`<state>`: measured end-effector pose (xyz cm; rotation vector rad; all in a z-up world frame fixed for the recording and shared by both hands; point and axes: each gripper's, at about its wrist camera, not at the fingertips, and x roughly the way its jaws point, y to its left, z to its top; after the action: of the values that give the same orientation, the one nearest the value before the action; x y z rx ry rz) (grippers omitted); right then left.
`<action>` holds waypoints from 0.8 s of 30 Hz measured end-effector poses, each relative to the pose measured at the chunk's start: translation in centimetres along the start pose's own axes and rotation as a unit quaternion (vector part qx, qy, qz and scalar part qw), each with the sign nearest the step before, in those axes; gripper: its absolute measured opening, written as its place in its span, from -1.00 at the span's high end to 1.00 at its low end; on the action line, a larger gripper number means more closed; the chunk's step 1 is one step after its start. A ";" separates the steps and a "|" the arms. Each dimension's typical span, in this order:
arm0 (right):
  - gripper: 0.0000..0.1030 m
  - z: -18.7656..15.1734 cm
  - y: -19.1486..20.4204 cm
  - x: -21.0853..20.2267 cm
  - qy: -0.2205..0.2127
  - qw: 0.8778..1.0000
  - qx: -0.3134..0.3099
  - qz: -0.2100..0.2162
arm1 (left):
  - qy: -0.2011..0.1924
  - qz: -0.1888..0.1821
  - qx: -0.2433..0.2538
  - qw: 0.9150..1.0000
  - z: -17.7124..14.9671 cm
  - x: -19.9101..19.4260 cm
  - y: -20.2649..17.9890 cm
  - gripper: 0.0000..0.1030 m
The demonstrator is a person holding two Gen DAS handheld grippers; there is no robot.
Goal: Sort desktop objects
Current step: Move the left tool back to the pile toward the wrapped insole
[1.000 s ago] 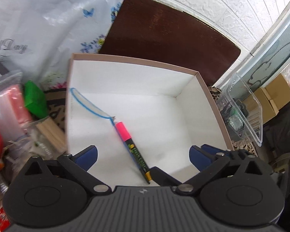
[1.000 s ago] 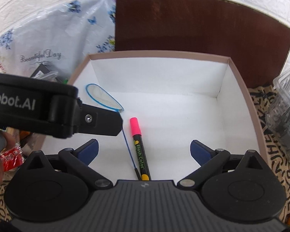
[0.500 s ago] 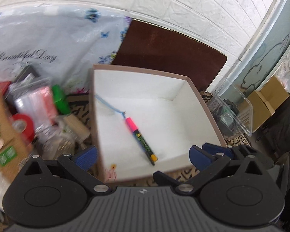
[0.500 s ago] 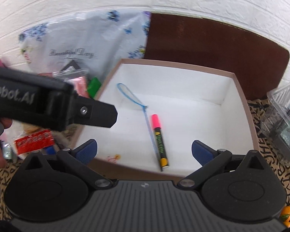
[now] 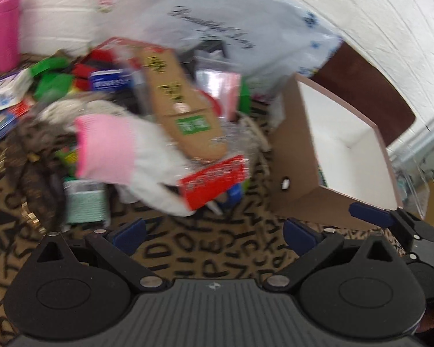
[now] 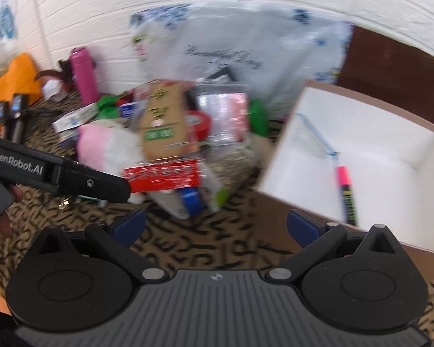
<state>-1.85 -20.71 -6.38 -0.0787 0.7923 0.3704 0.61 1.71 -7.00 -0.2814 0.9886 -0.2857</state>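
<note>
A brown cardboard box with a white inside stands at the right. In it lie a pink-capped marker and a blue cord loop. Left of the box is a blurred heap: a pink and white cloth, a flat brown carton, a red packet, a red tape roll and a blue tape roll. My left gripper is open and empty, low over the patterned cloth in front of the heap; its body shows in the right wrist view. My right gripper is open and empty.
A pink bottle stands by the white brick wall at the back left. A white flowered plastic bag rises behind the heap. A dark brown board leans behind the box. A clear plastic tray lies right of the box.
Both grippers have pulled back from over the box and swung left toward the heap. The marker and cord stay in the box. Both stay open.
</note>
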 end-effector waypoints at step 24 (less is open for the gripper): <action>-0.96 6.2 4.5 7.8 -0.021 0.997 -0.070 0.023 | -0.025 -0.014 -0.035 0.999 10.2 4.2 3.6 -1.00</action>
<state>5.81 -12.94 -7.22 -0.1848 0.7275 0.4694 11.84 4.62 -6.22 -0.3655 0.9465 -0.2681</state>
